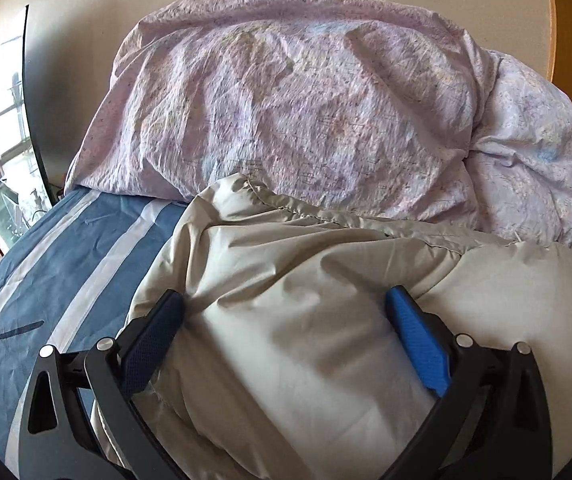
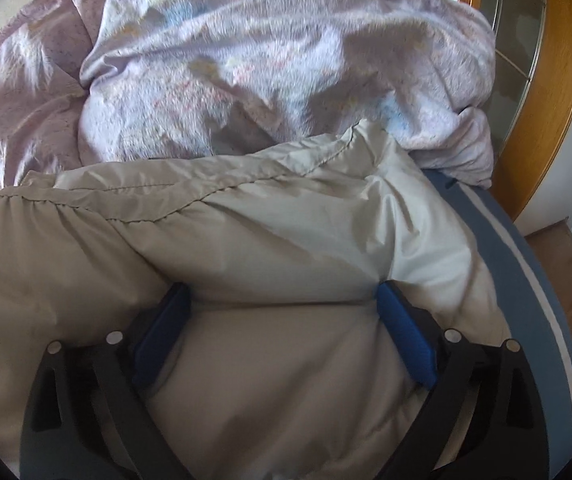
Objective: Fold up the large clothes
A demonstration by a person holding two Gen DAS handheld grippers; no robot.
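Note:
A large beige padded garment (image 1: 306,280) lies bunched on a bed with a blue and white striped sheet (image 1: 65,248). My left gripper (image 1: 283,300) is open, its blue fingers pressed down on either side of a puffy fold near the garment's left edge. In the right wrist view the same beige garment (image 2: 245,240) fills the lower frame, with a stitched seam running across it. My right gripper (image 2: 281,300) is open too, its fingers straddling a bulge of the fabric near the garment's right edge.
A crumpled lilac patterned duvet (image 1: 306,100) is heaped behind the garment; it also shows in the right wrist view (image 2: 265,60). A dark screen (image 1: 33,120) stands at left. A wooden-framed cabinet (image 2: 534,80) stands right of the bed edge (image 2: 526,248).

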